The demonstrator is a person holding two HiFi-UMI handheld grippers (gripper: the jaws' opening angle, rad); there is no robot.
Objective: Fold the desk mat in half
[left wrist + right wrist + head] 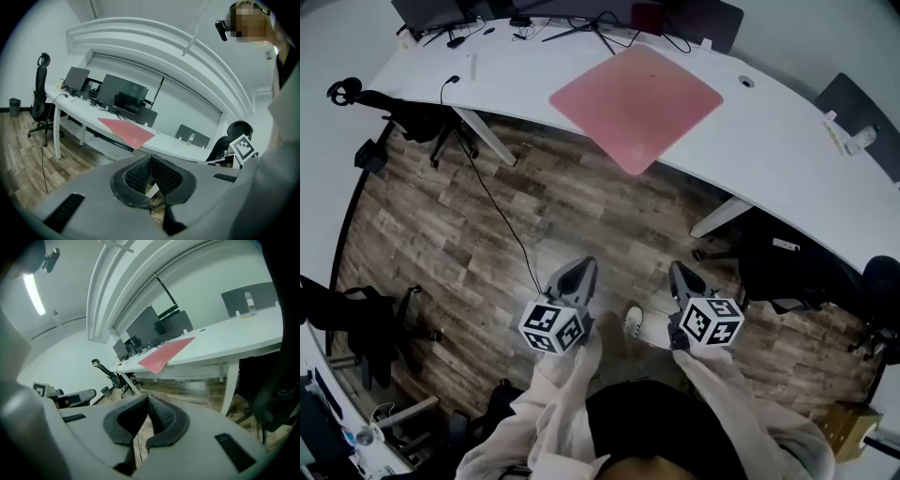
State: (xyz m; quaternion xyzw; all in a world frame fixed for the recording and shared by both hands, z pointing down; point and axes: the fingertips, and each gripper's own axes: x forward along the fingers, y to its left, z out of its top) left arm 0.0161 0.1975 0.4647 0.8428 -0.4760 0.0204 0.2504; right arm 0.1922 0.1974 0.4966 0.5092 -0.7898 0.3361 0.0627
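Standing back from the tabletop [787, 150] — pink desk mat [636, 105] flat and unfolded.
Lying diagonally on the white tabletop, one corner of the mat overhanging the near edge. Well short of it, over the wood floor [534, 216]: left tool [581, 267] and right tool [680, 272], side by side, pointing toward the mat — jaws of each closed tip to tip, gripping nothing. Beyond the mat, monitors [123, 96] and cables [457, 37] along the far edge.
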